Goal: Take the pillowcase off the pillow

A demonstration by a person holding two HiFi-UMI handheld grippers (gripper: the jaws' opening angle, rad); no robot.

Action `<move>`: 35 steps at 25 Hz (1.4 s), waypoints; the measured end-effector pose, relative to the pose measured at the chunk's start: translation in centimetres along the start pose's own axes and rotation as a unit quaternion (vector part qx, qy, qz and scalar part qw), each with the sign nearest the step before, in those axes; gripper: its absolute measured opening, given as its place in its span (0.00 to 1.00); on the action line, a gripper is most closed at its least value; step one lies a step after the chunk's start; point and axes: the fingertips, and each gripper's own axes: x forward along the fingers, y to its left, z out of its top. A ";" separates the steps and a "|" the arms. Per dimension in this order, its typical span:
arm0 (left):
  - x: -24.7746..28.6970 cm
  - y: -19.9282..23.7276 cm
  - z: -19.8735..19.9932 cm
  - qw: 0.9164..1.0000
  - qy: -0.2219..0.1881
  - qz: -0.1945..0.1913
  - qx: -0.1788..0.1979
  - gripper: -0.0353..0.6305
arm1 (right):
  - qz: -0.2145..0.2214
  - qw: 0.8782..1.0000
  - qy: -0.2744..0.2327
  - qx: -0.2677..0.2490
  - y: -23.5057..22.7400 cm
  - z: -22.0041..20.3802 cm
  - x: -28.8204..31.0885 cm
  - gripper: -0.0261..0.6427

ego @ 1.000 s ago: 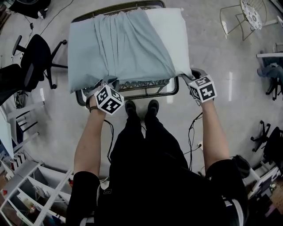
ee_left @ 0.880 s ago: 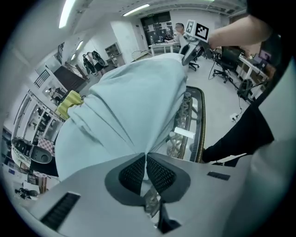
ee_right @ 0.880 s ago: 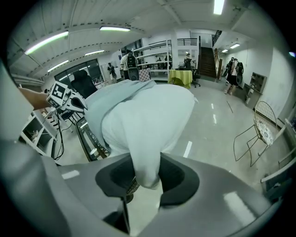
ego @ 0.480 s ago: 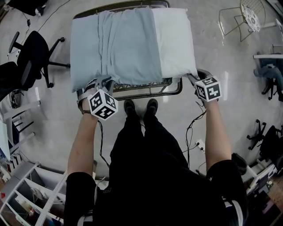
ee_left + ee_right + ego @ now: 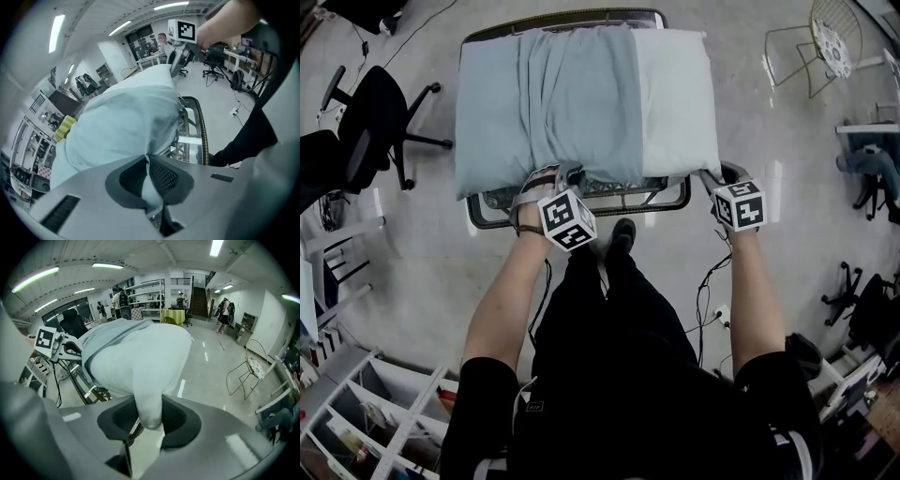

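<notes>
Shifted rightward since a second ago, from the lower-left corner of the pillowcase (image 5: pixel 553 103) to the middle of its lower edge, just left of frame centre: the left claw (image 5: pixel 548 180). Jaws just opened a little there, close to shut, pinching a thin fold of the pale blue cloth between the black pads. Little change at the right claw (image 5: pixel 713 176), at the right of the frame, on the lower-right corner of the pillow (image 5: pixel 675 103). Jaws partly apart there, clamped round that thick white corner, with the tip of it poking through between the pads. Pillow lying flat across a metal-framed surface (image 5: pixel 682 199) in the upper middle of the head view. Pillowcase on the left two thirds of the pillow, gathered into long folds down its middle. Right third of the pillow bare and white. Below the surface, in the lower half of the frame, two bare forearms and black trousers. Black office chair (image 5: pixel 375 112) on the pale floor at upper left.
</notes>
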 end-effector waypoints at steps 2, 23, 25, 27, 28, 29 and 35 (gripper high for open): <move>-0.8 0.6 -1.1 1.000 0.010 -0.007 0.001 0.07 | -0.004 1.000 -0.010 0.012 -0.4 0.2 -0.3 0.24; -5.1 0.0 -0.7 0.998 -0.061 0.001 -0.015 0.34 | -0.002 0.995 -0.019 -0.103 3.0 3.4 -2.7 0.46; -3.7 -0.4 0.5 0.998 -0.061 -0.001 0.004 0.38 | 0.032 0.983 -0.017 -0.182 8.0 5.3 -0.6 0.50; -1.8 -0.3 0.4 0.999 -0.043 -0.001 0.022 0.41 | 0.053 0.961 -0.001 -0.271 12.6 6.2 2.3 0.54; -1.1 -0.1 0.1 0.999 -0.035 -0.001 0.028 0.41 | 0.052 0.948 0.017 -0.313 14.1 6.2 3.9 0.58; -0.6 0.1 -0.2 0.999 -0.029 -0.001 0.032 0.41 | 0.042 0.935 0.040 -0.350 14.8 5.8 5.3 0.62; -1.3 1.5 -3.2 0.999 -0.020 -0.019 0.020 0.09 | 0.011 0.927 0.078 -0.367 13.7 4.4 7.8 0.49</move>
